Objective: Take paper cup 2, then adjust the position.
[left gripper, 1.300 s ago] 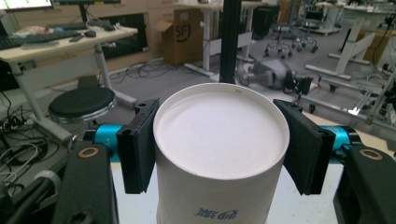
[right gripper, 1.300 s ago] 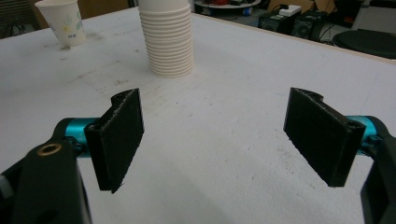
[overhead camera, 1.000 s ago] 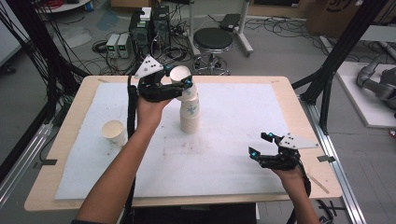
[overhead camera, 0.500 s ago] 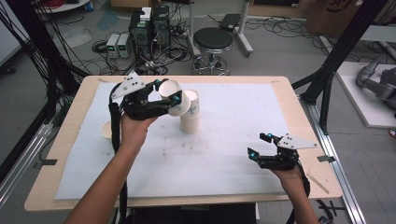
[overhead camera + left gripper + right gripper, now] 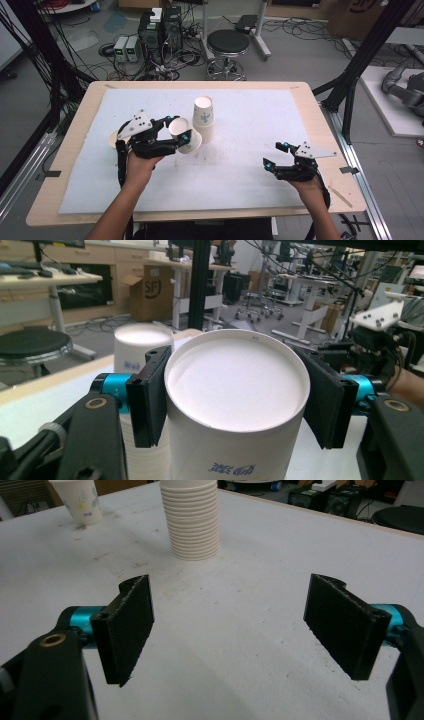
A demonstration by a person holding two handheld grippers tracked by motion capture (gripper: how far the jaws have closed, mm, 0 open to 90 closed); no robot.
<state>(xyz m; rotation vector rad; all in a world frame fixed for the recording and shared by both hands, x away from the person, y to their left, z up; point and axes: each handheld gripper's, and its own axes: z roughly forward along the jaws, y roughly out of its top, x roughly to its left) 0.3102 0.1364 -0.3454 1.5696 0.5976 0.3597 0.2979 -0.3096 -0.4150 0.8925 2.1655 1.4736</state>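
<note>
The wooden table [image 5: 320, 107] carries a white mat [image 5: 250, 165] over most of its top. On the mat, near the far middle, stands a stack of paper cups [image 5: 204, 119], upside down with the bottoms up; in the right gripper view its many nested rims show as ridges [image 5: 192, 522]. The left gripper [image 5: 180, 136] sits just left of that stack, its 2 jaws closed on the sides of 1 paper cup [image 5: 184, 135], which hangs tilted above the mat; in the left gripper view both black pads press the cup's wall just below its white bottom [image 5: 235, 382]. A second lone cup [image 5: 77, 499] stands mouth-up at the mat's left side, partly hidden behind the left gripper in the high view. The right gripper [image 5: 275, 155] rests low at the near right, well apart from the cups, its jaws spread wide with nothing between them.
</note>
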